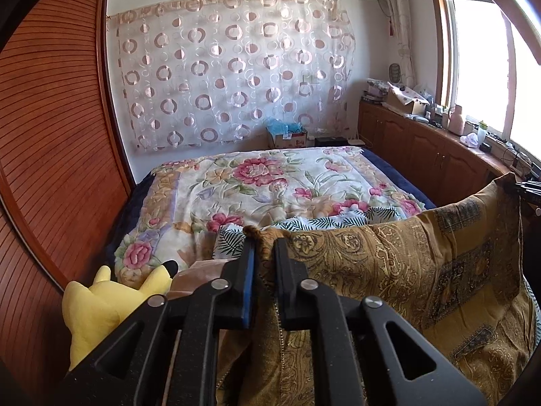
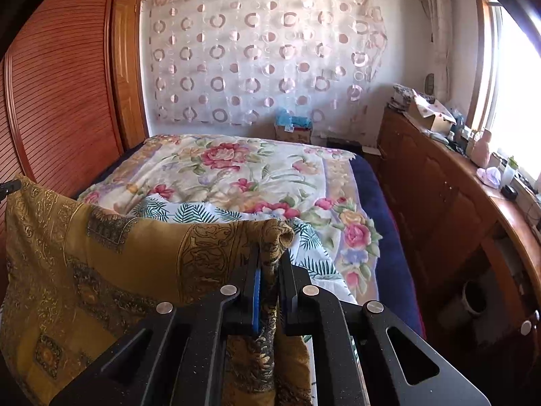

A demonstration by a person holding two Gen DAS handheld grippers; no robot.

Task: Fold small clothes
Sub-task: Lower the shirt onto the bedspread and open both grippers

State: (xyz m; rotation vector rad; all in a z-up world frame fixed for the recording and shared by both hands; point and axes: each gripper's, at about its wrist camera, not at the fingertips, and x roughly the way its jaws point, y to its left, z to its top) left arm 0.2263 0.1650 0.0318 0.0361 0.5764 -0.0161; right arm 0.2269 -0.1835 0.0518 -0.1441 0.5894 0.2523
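Observation:
A mustard-gold paisley garment hangs stretched between my two grippers above the bed. My left gripper is shut on its left top corner. My right gripper is shut on its right top corner, and the cloth spreads to the left in that view. The right gripper's tip shows at the far right of the left wrist view. A white garment with green leaf print lies on the bed behind the held cloth; it also shows in the left wrist view.
The bed carries a floral blanket over a dark blue cover. A yellow plush toy sits at the bed's near left. A wooden wardrobe stands left; a cluttered wooden cabinet runs along the window at right.

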